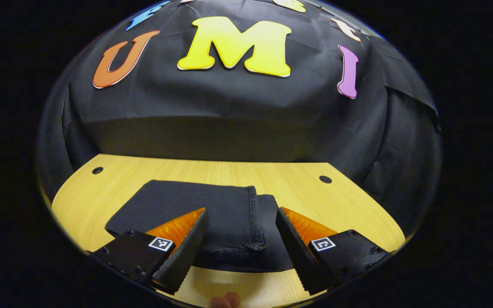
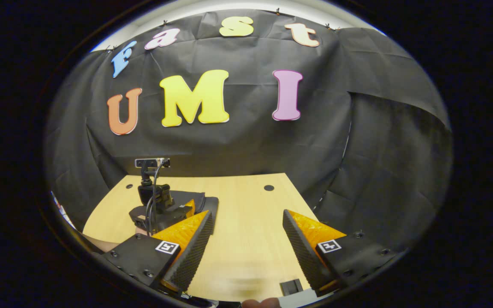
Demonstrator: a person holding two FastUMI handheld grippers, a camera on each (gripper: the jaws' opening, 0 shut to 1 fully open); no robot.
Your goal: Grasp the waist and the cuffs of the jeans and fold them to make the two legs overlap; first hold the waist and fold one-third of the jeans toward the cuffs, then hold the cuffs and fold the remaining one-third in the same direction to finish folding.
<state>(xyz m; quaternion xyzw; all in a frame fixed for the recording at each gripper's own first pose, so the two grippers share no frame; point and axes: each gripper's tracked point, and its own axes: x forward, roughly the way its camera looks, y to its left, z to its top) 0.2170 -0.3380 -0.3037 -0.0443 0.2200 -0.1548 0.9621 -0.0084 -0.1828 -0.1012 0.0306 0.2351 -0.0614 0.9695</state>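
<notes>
The dark jeans (image 1: 178,201) lie folded into a compact rectangle on the wooden table (image 1: 340,201), with a stitched hem (image 1: 253,214) running across the top layer. My left gripper (image 1: 241,214) hovers open just above the near part of the bundle, one finger on each side of the hem, holding nothing. My right gripper (image 2: 247,214) stands open over bare wood to the right of the jeans (image 2: 210,204). In the right gripper view, the left gripper's camera mount (image 2: 152,196) rises over the bundle's left part.
Black cloth walls close the booth behind and to the right. Small round holes (image 1: 325,179) (image 1: 97,170) mark the table's far corners. A person's fingertips (image 1: 225,301) show at the near edge. A small dark block (image 2: 291,285) sits by the right gripper's base.
</notes>
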